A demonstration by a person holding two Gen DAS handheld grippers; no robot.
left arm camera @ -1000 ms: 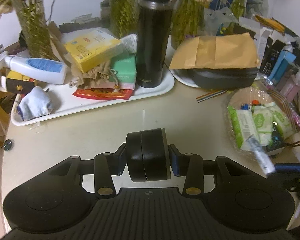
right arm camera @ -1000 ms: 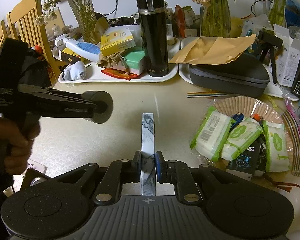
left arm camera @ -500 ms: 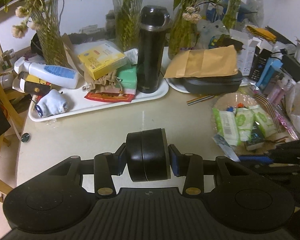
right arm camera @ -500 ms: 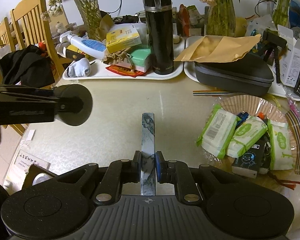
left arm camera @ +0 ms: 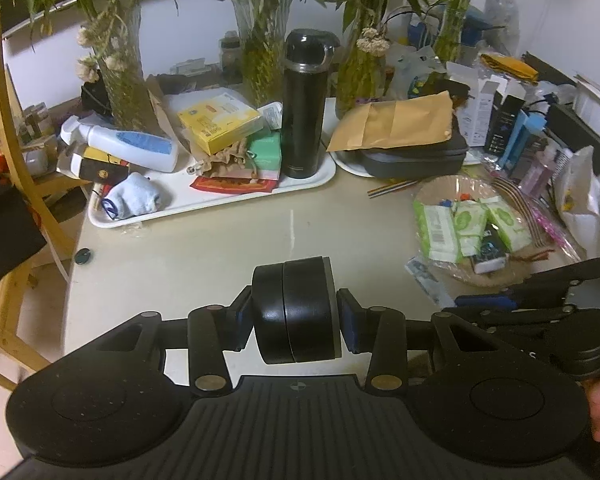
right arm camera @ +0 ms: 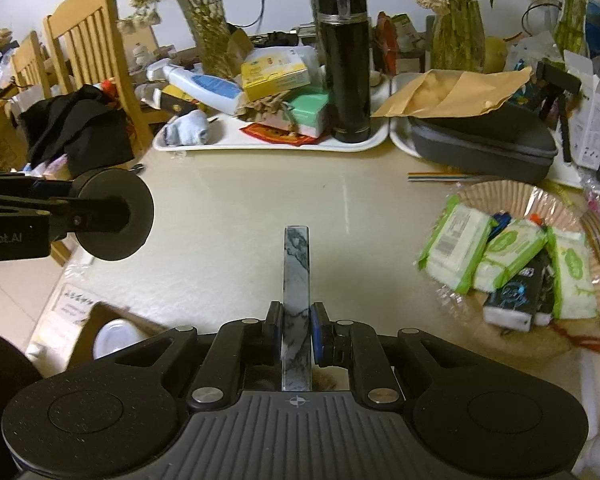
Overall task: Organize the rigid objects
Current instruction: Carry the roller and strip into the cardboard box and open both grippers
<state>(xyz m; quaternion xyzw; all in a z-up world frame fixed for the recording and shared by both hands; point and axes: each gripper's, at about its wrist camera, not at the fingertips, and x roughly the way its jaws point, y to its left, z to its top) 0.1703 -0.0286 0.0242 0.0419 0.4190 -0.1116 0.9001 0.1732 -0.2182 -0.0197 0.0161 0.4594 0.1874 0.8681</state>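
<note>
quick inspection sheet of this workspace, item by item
surface: beige table, bare in the middle
job's things: black round case in left tongs; marbled flat bar in right tongs
clutter: white tray with black flask, yellow box, sock; grey zip case under brown envelope; basket of wipe packs
grippers: both shut on their items
cables: striped ribbon cable by the zip case
surroundings: wooden chair, plant vases

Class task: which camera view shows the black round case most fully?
The left wrist view: the black round case fills the middle, clamped between the left gripper's pads, seam showing. The right wrist view shows only one flat round face at the left edge.
</note>
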